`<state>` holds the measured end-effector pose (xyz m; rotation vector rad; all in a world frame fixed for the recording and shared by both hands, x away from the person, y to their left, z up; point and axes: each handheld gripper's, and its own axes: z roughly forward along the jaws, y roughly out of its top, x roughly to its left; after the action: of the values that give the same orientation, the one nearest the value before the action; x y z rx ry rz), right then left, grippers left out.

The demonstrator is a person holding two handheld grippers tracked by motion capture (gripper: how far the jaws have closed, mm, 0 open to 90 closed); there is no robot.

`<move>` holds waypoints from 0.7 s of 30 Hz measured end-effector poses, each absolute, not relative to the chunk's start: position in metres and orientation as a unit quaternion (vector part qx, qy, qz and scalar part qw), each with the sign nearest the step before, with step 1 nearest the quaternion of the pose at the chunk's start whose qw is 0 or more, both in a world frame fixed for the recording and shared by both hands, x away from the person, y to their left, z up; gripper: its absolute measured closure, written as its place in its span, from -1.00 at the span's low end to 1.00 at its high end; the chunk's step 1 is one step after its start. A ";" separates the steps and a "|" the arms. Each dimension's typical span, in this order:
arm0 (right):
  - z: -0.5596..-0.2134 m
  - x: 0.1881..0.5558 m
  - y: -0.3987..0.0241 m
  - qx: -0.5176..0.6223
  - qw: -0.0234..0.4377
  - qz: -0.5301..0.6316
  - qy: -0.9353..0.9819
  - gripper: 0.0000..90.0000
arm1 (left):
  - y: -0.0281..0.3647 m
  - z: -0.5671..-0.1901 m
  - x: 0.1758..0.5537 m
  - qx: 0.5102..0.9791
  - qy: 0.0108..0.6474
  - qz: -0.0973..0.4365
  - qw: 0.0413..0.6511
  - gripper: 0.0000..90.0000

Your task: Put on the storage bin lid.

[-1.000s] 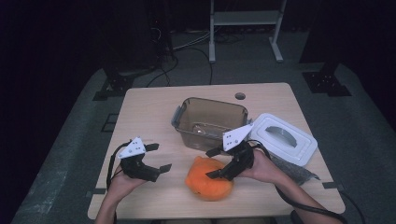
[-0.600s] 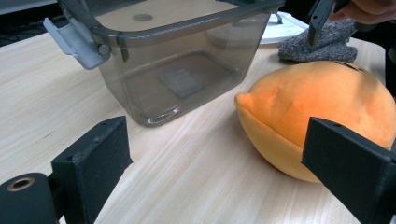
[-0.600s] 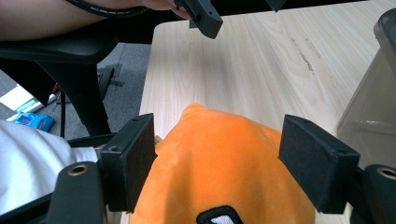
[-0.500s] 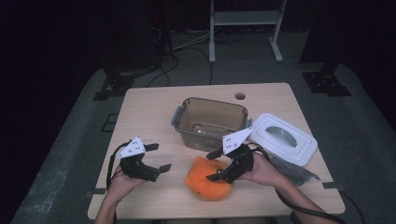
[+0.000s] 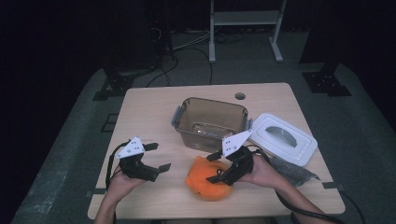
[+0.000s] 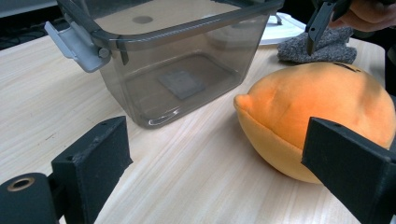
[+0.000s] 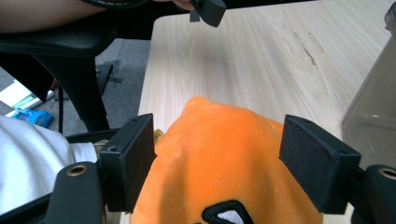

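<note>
Orange plush sits between my right tool's spread jaws, not yet pinched — I judge this the grasp step. My left tool hovers agape nearby. Next I'd close, then lift into the clear bin just behind on the surface.

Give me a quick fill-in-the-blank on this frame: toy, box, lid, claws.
1. The right claw has its open jaws on either side of the ____ plush toy.
2. The clear plastic box on the table has its lid ____.
3. The left claw is open and holds ____.
4. The grey cloth lies partly under the ____.

Missing words: orange; off; nothing; lid
</note>
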<state>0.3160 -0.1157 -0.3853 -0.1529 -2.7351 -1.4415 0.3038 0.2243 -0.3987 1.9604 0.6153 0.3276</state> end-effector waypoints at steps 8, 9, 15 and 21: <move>-0.393 0.317 -0.113 -0.059 0.012 -0.464 -0.884 -0.41 | 0.226 -0.398 0.303 0.812 0.256 0.138 0.507 -0.85; -0.395 0.318 -0.112 -0.063 0.010 -0.461 -0.885 -0.40 | 0.226 -0.398 0.303 0.812 0.256 0.138 0.507 -0.85; -0.405 0.319 -0.111 -0.070 0.008 -0.449 -0.891 -0.28 | 0.226 -0.398 0.303 0.811 0.256 0.139 0.507 -0.85; -0.410 0.319 -0.113 -0.077 0.005 -0.448 -0.891 -0.06 | 0.227 -0.399 0.303 0.813 0.257 0.139 0.503 -0.85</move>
<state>0.3195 -0.1127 -0.4105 -0.2407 -2.7901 -1.4017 0.3029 0.2266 -0.3988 1.9638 0.6198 0.3360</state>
